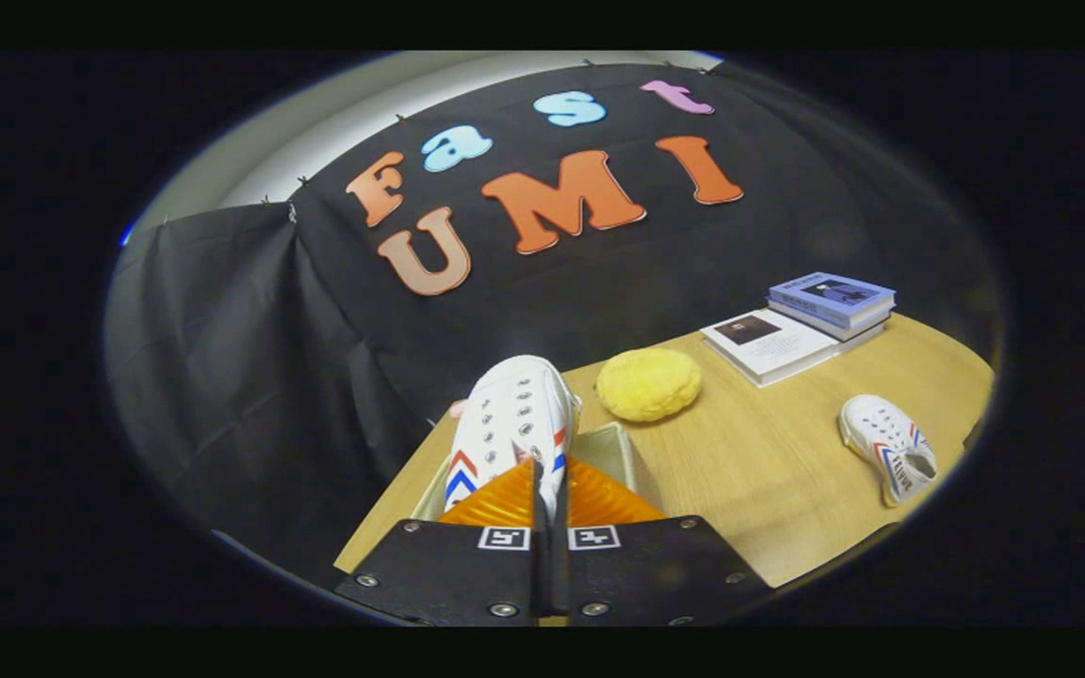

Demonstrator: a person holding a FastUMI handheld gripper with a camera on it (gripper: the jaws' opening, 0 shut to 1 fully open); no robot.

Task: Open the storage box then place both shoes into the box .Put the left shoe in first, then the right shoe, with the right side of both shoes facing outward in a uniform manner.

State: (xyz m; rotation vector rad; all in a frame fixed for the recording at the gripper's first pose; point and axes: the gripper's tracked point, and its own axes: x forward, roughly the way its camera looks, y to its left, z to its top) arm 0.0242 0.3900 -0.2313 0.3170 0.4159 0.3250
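A white shoe (510, 428) with red and blue chevrons hangs toe-up just ahead of my gripper (547, 490), whose fingers are shut on its edge. Beneath it lies the pale open storage box (610, 444) on the wooden table. The shoe is over the box; whether it touches the box floor is hidden. The other white shoe (889, 447), with the same stripes, lies far off to the right on the table, well beyond my fingers.
A yellow round cushion-like thing (648, 383) sits just beyond the box to the right. Stacked books (801, 325) lie at the table's (769, 471) far right corner. Black cloth wall stands close behind the box.
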